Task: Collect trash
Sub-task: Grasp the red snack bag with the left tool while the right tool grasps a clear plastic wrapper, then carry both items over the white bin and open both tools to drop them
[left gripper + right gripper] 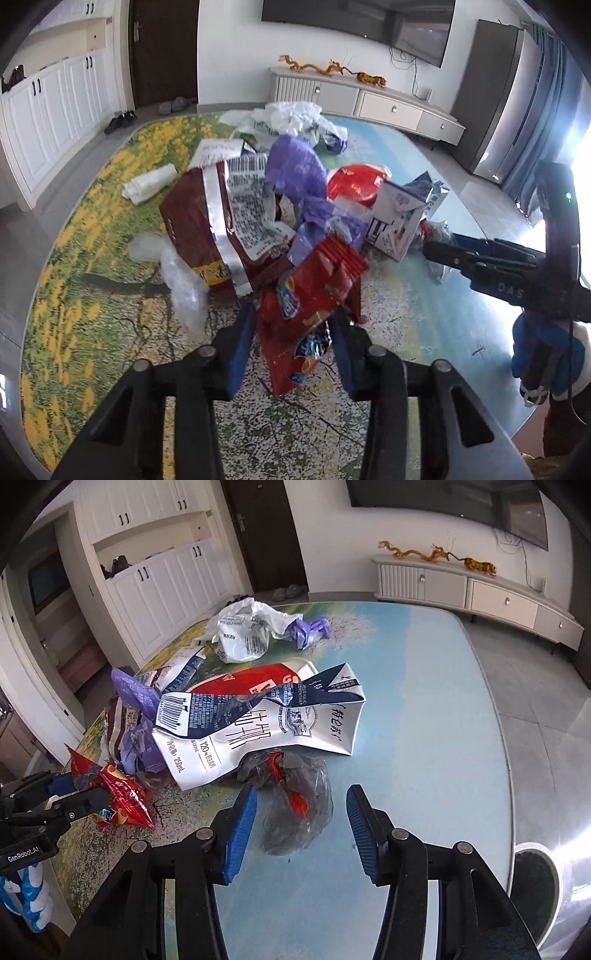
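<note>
Trash on the table (424,701): wrappers, bags and a flattened carton.

The red snack bag (306,317) sits between the pads of the left gripper (291,328), which pinch it. At 3 o'clock from it, the right gripper (301,812) stands spread around a grey plastic bag (295,808), pads apart from it, just below the crushed milk carton (258,727).

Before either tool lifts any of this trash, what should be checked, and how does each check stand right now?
1. Red snack bag between the left tool's pads: ok.
2. Left pads pressing the bag: cannot tell.
3. Grey plastic wrap between the right tool's pads: ok.
4. Right pads touching the wrap: not ok, gaps on both sides.
5. Milk carton clear of the wrap: not ok, it lies over the wrap's far end.
6. Trash bin in view: not ok.
</note>
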The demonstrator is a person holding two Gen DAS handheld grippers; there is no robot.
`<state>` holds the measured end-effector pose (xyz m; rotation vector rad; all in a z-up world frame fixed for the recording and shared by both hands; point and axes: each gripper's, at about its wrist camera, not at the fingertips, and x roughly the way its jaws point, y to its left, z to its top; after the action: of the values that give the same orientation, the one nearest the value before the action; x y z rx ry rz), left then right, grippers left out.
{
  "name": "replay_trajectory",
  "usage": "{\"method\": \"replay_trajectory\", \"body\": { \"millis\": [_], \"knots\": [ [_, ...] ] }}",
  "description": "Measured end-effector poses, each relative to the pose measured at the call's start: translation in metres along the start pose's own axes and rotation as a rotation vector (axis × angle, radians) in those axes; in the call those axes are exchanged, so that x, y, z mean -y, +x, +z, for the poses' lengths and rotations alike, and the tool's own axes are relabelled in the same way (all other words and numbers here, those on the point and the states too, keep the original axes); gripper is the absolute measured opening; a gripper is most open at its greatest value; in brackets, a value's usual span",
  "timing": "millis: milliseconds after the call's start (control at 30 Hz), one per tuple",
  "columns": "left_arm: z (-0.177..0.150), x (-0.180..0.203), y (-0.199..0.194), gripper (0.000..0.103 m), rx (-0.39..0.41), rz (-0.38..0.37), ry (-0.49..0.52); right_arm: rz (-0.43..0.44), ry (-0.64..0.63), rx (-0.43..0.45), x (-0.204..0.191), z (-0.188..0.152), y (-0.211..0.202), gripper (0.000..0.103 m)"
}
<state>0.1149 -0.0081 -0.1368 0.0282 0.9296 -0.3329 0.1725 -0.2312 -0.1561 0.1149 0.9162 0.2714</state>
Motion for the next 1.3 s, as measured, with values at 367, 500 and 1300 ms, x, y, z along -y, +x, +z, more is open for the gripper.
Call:
{"method": "replay_trajectory", "body": {
  "millis": [367,500,1300],
  "knots": [
    [-0.013,0.017,-0.021,0.010,0.004,0.025,0.046,0.067,-0.067,-0.015,-0.009,-0.019,-0.020,0.008],
    [-0.018,0.023,-0.038,0.010,0.015,0.068,0.054,0.084,-0.061,0.001,-0.008,-0.038,-0.048,0.008],
    [0.032,0.202,-0.068,0.010,0.113,-0.110,0.321,0.010,0.147,0.232,0.116,-0.105,-0.181,0.006]
  ]
}}
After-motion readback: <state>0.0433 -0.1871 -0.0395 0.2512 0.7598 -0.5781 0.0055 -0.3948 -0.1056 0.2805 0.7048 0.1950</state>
